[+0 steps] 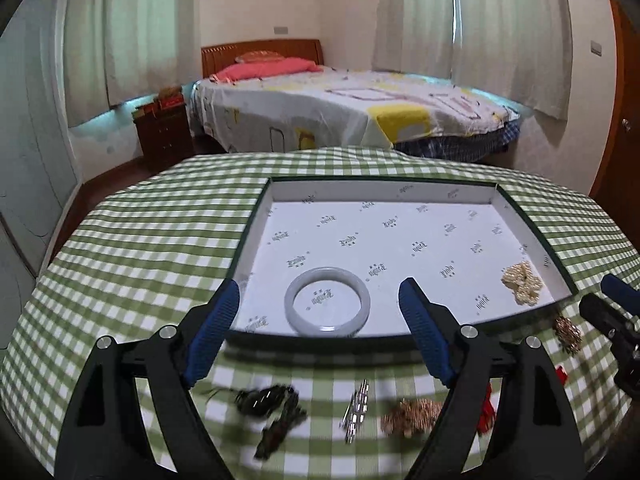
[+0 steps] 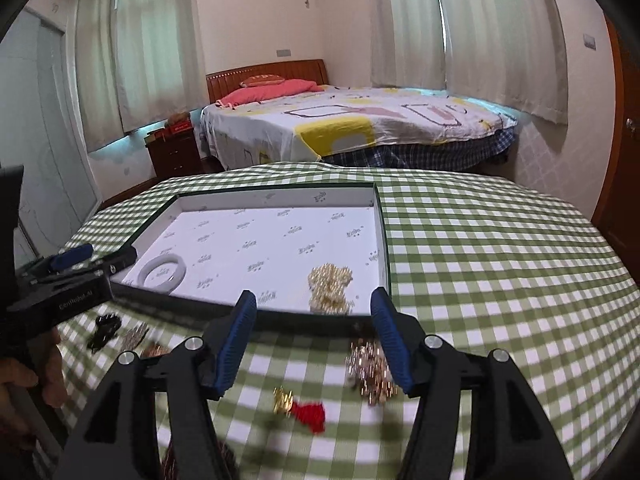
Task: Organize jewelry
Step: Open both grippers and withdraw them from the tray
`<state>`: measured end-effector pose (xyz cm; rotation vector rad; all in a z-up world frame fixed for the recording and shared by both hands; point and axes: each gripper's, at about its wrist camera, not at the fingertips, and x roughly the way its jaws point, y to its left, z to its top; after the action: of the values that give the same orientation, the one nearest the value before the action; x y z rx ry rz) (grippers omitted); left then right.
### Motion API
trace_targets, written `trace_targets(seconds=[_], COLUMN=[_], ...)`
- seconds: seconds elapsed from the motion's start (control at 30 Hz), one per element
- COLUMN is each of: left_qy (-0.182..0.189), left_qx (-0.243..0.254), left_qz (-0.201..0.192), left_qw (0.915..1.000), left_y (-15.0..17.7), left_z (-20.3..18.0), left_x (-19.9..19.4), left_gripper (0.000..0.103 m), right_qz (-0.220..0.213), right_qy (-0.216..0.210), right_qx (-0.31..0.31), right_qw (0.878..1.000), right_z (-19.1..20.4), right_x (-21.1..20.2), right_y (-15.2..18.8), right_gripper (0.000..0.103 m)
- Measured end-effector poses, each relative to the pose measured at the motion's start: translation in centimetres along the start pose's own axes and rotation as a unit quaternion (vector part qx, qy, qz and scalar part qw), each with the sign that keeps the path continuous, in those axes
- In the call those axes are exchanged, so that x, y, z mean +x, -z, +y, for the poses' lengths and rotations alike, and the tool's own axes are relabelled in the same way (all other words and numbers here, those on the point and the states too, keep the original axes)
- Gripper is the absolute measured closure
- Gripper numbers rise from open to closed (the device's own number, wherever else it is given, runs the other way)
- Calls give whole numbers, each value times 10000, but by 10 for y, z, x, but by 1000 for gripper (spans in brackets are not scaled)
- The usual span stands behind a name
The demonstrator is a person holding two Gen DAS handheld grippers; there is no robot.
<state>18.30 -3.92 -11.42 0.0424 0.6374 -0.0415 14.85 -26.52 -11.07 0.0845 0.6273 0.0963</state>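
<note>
Left gripper (image 1: 320, 300): one, jaws spread wide, nothing between the blue pads (image 1: 218, 332); hovering over the near wall of the tray. Right gripper (image 2: 314, 312): one, jaws apart, empty, likewise above the tray's near edge.

Tray (image 1: 400, 188): one shallow white-lined box with dark rim, straight ahead of both grippers on the green checked tablecloth (image 1: 140, 240).

Inside the tray, two pieces: one white bangle (image 1: 327, 302), between the left gripper's fingertips and just beyond the near wall; one pearl-coloured beaded cluster (image 2: 330, 286), ahead of the right gripper, close to the near right corner.

On the cloth below the grippers, short of the tray, blurred:
- one dark tangled piece (image 1: 272, 412);
- one silver bar-shaped piece (image 1: 356, 410);
- two gold chain clumps (image 1: 408, 416) (image 2: 370, 372);
- one gold charm with red tassel (image 2: 302, 406).

Open cloth lies to the right of the tray and beyond it; most of the tray floor is bare.
</note>
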Motion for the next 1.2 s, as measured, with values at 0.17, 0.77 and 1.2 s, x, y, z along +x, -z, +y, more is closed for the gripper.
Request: trace_targets(seconds=[0.17,0.77,1.2], left_qy=[-54,-273,-278], left_qx=[-89,-281,-316], left_qz=[-83,4,41], left_qw=[9999,9992,9991], left_y=[12,71,83], left_z=[5,27,30], left_x=[-24,-84,-92], left_gripper=[23,23,23], right_qz=[-60,217,628], right_qy=[-53,-439,-350], right_qx=[-101,-313,-422], right_qw=[9999,9983,9965], right_z=[8,46,61], right_x=[-18,-46,-31], right_y=[16,71,83], right_gripper=[44,44,32])
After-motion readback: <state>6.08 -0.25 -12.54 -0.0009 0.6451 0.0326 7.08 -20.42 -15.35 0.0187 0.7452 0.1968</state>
